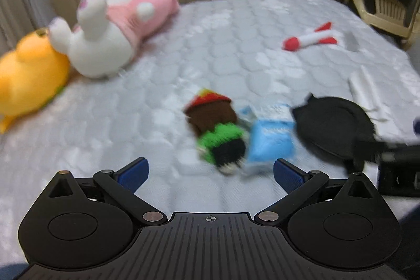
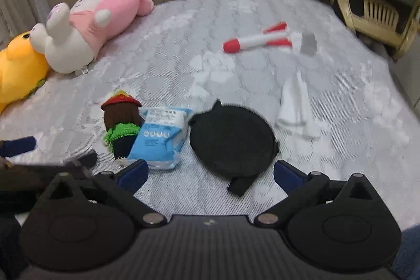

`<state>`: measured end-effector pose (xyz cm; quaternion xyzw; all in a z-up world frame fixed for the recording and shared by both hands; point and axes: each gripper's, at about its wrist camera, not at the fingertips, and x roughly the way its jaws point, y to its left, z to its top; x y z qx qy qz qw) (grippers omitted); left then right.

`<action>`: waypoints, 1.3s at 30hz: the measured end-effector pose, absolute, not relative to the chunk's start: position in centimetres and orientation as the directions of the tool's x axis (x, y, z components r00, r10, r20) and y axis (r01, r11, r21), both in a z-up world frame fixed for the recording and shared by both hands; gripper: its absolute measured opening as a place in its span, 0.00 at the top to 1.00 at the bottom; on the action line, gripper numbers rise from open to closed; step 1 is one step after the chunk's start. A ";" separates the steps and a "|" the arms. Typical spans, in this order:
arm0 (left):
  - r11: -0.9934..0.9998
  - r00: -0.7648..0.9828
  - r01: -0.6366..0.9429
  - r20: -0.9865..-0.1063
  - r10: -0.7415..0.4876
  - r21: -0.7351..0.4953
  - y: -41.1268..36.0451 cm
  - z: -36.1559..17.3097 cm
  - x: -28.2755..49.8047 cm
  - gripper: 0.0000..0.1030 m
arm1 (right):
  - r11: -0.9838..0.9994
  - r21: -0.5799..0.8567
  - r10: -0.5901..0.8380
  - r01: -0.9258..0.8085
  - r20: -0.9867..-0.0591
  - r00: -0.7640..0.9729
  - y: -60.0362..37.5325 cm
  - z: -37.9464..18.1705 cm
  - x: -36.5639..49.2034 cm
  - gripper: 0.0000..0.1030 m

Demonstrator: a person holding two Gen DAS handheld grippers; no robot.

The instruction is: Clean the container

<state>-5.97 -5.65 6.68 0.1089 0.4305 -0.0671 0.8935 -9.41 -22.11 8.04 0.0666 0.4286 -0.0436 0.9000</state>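
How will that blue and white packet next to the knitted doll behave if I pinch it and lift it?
The blue and white packet looks like a soft, puffy plastic pouch, so it will probably dent and sag rather than stay stiff. Its glossy film may be a bit slippery. It leans against the knitted doll, so lifting it might nudge that.

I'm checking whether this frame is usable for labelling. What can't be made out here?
- Print on the blue packet: too small in the right wrist view, motion-blurred in the left.
- Grey object beside the toy rocket: blurred in both views.
- Orange plush: cut by the left edge.
- Black round item: whether it is a lid or a container is unclear.
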 end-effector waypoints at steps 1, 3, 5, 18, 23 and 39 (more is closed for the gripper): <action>0.971 0.602 0.217 -0.797 -0.053 0.099 -5.3 6.5 -6.0 0.00 | 0.990 0.055 -0.042 0.131 -0.768 0.639 -21.9 8.5 -9.5 0.01; 0.977 0.565 0.213 -0.820 -0.096 0.032 -4.6 6.1 -6.0 0.00 | 0.990 0.046 -0.046 0.131 -0.780 0.624 -21.9 8.1 -9.5 0.00; 0.981 0.530 0.195 -0.842 -0.102 0.004 -4.2 5.5 -6.1 0.00 | 0.990 0.043 -0.046 0.132 -0.795 0.604 -22.0 7.5 -9.4 0.00; 0.977 0.509 0.208 -0.857 -0.075 0.038 -5.0 4.7 -6.3 0.00 | 0.986 0.055 -0.038 0.160 -0.848 0.529 -22.7 5.7 -8.6 0.00; 0.955 0.525 0.290 -0.846 -0.099 0.068 -6.5 4.7 -7.2 0.00 | 0.984 0.052 -0.045 0.171 -0.854 0.518 -23.2 5.4 -8.5 0.00; 0.968 0.503 0.249 -0.859 -0.096 0.038 -5.9 4.7 -6.7 0.00 | 0.989 0.047 -0.034 0.141 -0.855 0.518 -23.6 5.5 -8.4 0.00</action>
